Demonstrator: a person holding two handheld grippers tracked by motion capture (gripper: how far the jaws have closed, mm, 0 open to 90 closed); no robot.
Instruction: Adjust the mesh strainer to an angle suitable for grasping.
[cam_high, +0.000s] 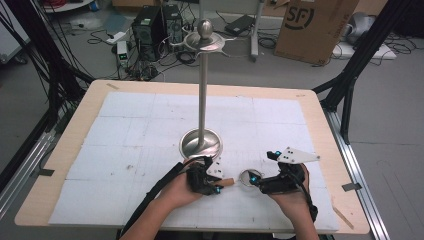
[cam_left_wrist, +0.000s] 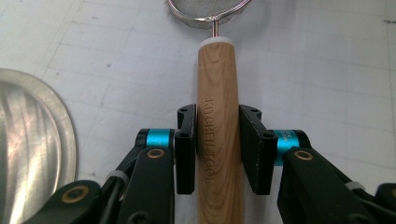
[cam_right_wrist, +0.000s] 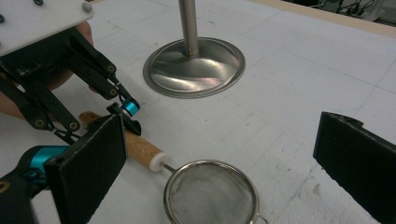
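Left gripper view has the left gripper (cam_left_wrist: 218, 149) clamped across the strainer's wooden handle (cam_left_wrist: 218, 140), pointing toward the wide-open right gripper (cam_right_wrist: 224, 158) over the mesh bowl (cam_right_wrist: 211, 193) on the table (cam_high: 150, 120).

I see steel stand (cam_high: 201, 142) mid-table on white mat (cam_high: 125, 130), cardboard box (cam_high: 312, 25) on floor behind

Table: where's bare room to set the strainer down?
Free: white mat left of the stand base, and the patch right of the pole. Crowded: near edge, where both grippers flank the strainer.
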